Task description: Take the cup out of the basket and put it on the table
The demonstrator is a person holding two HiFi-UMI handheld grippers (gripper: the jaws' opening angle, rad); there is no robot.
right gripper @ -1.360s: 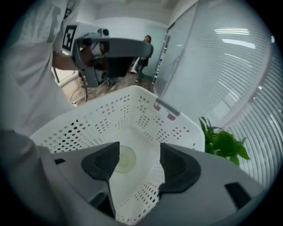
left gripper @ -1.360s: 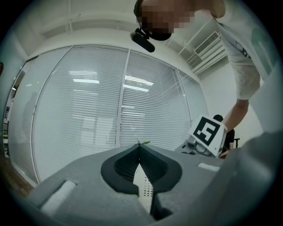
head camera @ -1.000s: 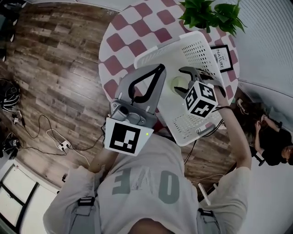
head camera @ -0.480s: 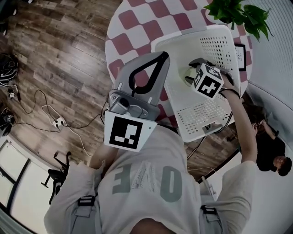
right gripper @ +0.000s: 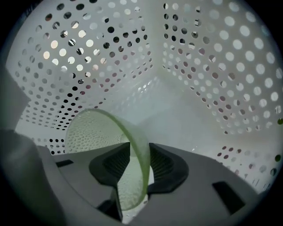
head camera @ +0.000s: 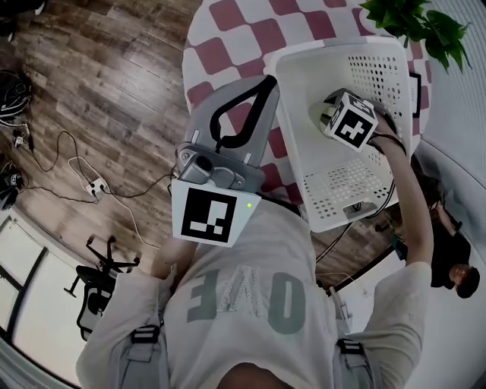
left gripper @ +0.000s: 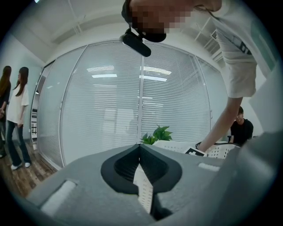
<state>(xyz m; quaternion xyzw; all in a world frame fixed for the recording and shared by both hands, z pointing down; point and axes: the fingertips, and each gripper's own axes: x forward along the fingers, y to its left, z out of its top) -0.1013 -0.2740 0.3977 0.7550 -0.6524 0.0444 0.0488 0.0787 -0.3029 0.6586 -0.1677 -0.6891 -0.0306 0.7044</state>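
Closing right gripper (right gripper: 139, 149) jaws around thin wall of translucent green cup (right gripper: 95, 132); wall between the pads, pads close on either side, firm press not clear. Cup inside white perforated basket (head camera: 304, 64), low down near a corner, mouth toward the gripper. Basket on red-and-white checked tabletop (head camera: 235, 23), potted plant (head camera: 414, 23) at far side. Left gripper (head camera: 266, 82) raised just left of basket, jaws together, nothing between.
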